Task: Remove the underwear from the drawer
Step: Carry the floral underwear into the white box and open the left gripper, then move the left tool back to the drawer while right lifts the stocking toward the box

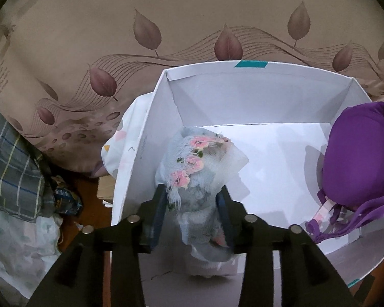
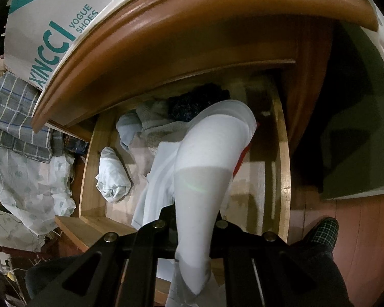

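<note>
Our left claw [image 1: 193,209] is clenched on a pale floral lace underwear piece [image 1: 192,163], holding it over the white shoe box [image 1: 151,138], near its left wall. A purple bra [image 1: 358,158] already lies against the box's right wall. Meanwhile our right claw [image 2: 192,220] is pinched on a white undergarment [image 2: 207,153], which runs long and straight away from the claw, its far end over the open wooden drawer [image 2: 284,153]. More bundles stay inside: a rolled white piece [image 2: 112,176] at the drawer's left side, grey and dark ones at the back. We judge the left is nearer to dropping.
</note>
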The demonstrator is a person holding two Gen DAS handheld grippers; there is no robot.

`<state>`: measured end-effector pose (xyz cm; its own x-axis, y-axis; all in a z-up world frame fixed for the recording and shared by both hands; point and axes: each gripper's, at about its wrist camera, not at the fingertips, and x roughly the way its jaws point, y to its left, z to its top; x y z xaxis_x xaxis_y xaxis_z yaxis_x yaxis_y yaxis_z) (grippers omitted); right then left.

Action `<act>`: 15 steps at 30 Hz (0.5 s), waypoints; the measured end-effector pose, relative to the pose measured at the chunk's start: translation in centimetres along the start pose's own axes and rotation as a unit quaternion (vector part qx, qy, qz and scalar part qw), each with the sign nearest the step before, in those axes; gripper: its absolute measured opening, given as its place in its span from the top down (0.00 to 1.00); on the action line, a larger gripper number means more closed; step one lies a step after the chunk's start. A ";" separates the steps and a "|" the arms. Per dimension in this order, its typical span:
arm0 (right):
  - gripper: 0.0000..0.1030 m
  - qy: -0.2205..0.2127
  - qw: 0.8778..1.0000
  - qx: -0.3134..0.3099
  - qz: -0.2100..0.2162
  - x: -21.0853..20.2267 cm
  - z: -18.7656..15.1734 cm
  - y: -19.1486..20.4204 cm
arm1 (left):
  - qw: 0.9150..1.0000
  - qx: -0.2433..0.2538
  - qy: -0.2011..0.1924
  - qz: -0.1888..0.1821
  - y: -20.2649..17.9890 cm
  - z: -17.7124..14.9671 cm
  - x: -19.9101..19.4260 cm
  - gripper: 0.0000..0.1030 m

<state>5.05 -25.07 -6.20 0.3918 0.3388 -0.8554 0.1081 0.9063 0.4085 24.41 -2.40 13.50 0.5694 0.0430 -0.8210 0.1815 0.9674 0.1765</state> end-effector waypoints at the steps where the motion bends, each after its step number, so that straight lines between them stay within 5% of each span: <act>1: 0.92 0.000 1.000 -0.001 0.000 0.0 0.0 0.0 | 1.000 0.001 -0.002 0.004 0.1 -0.1 -0.2 0.55; 12: 0.92 -0.004 1.000 -0.012 -0.006 0.3 -0.2 0.4 | 0.999 -0.007 -0.050 -0.010 0.8 -1.5 -4.5 0.49; 15: 0.92 -0.008 1.000 -0.012 -0.004 0.2 -0.3 0.4 | 0.997 -0.027 -0.076 -0.015 1.6 -2.7 -6.7 0.41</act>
<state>4.93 -24.57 -6.28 0.4052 0.3275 -0.8536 0.0887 0.9151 0.3933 18.73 -0.44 17.86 0.6802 -0.0212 -0.7327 0.1597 0.9798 0.1200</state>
